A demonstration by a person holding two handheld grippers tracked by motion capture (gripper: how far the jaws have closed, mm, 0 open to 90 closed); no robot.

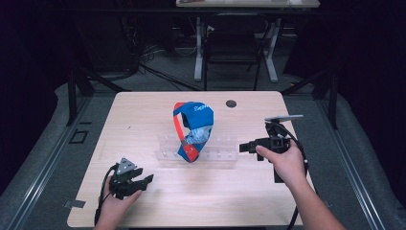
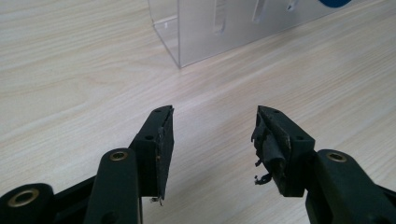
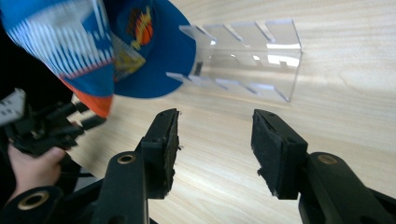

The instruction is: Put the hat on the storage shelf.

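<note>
A blue and orange cap (image 1: 193, 128) is sitting in the clear rack (image 1: 220, 154) at mid-frame on the worktop (image 1: 143, 115). The right gripper (image 1: 243, 147) is pointing at the rack, fingers spread and empty; the left gripper (image 1: 147, 179) is waiting lower left, also open.

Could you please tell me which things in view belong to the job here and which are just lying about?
In the job:
- blue and orange cap
- clear acrylic rack it stands in
- left gripper, open
- right gripper, open

Lying about:
- dark round disc on the table
- chair behind the table
</note>
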